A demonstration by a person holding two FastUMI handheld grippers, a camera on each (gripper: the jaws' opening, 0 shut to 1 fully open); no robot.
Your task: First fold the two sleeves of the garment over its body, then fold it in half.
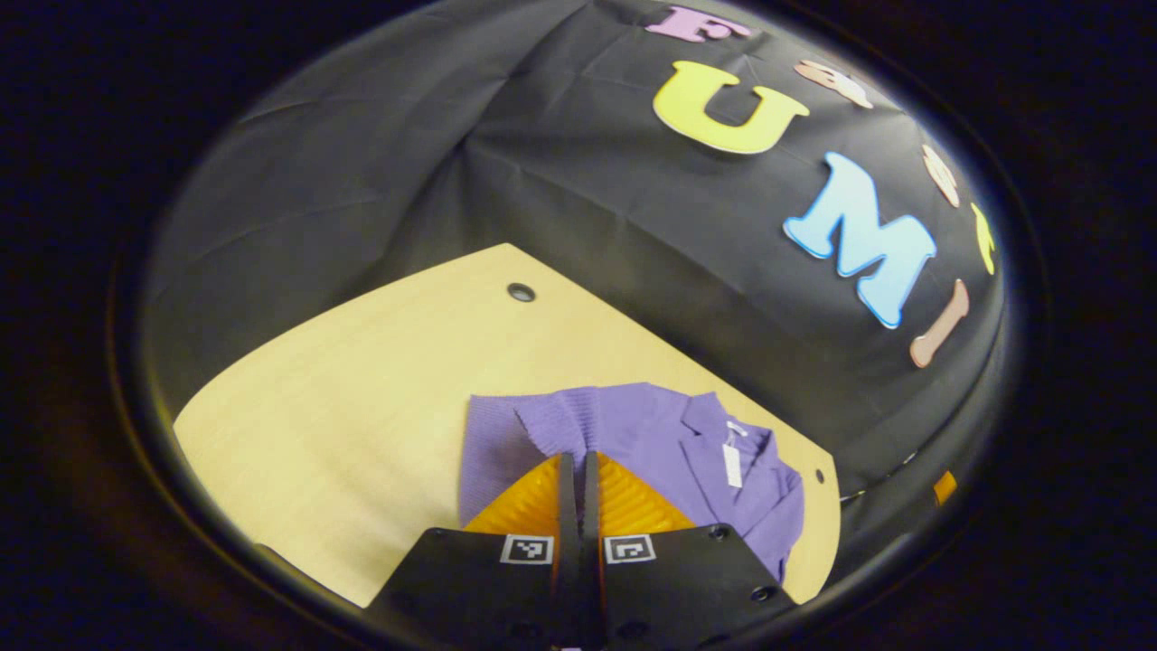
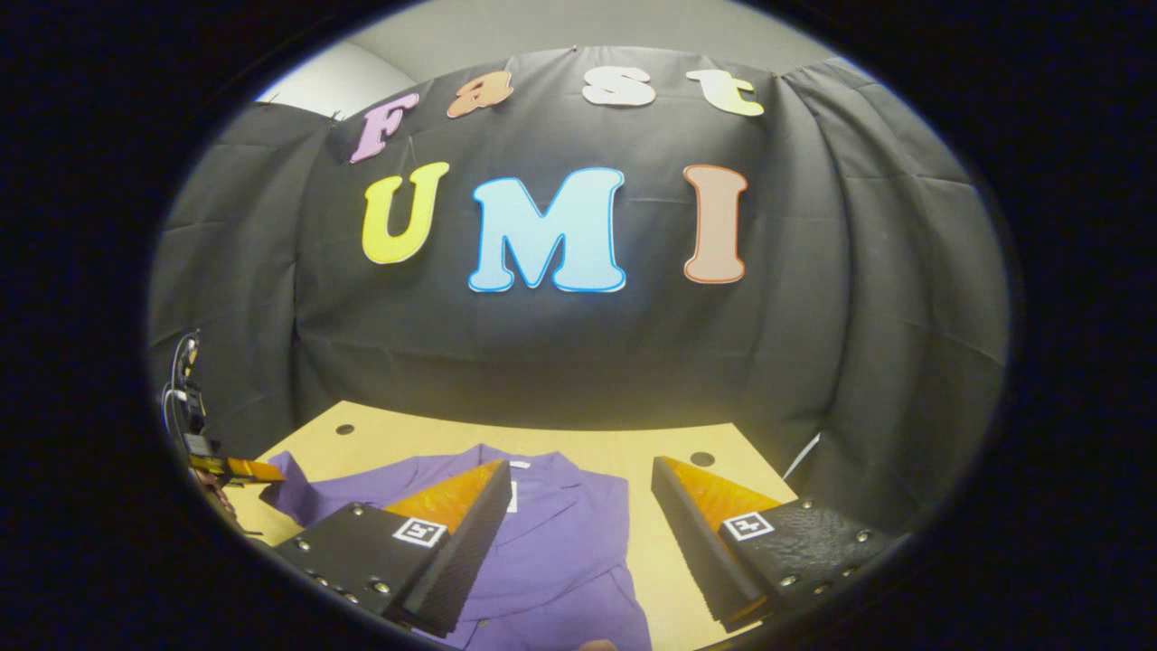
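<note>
Left tool (image 1: 578, 470): fingers pressed together, nipping the ribbed cuff of a sleeve (image 1: 551, 425) at their tips; the sleeve lies drawn across the garment's body.
Right tool (image 2: 578, 515): fingers spread wide with nothing between them, hanging above the garment near its collar side.
Garment: purple knitted cardigan (image 2: 560, 533), spread on the pale wooden worktop (image 1: 362, 398), collar (image 1: 723, 425) toward the booth wall, a white tag (image 1: 730, 464) at the neck.
Far sleeve: in the right gripper view one sleeve end (image 2: 289, 479) reaches out toward the worktop's edge, beside the other tool seen farther off.
Step in hand, as I judge it: folding the first sleeve over the body.
Doing it well: carry the cuff low and flat across the chest, lay it without bunching, let go only once it rests; the free tool could pin the shoulder.
Count: one cardigan, two sleeves, two tools, one tag, three small holes in the worktop.
</note>
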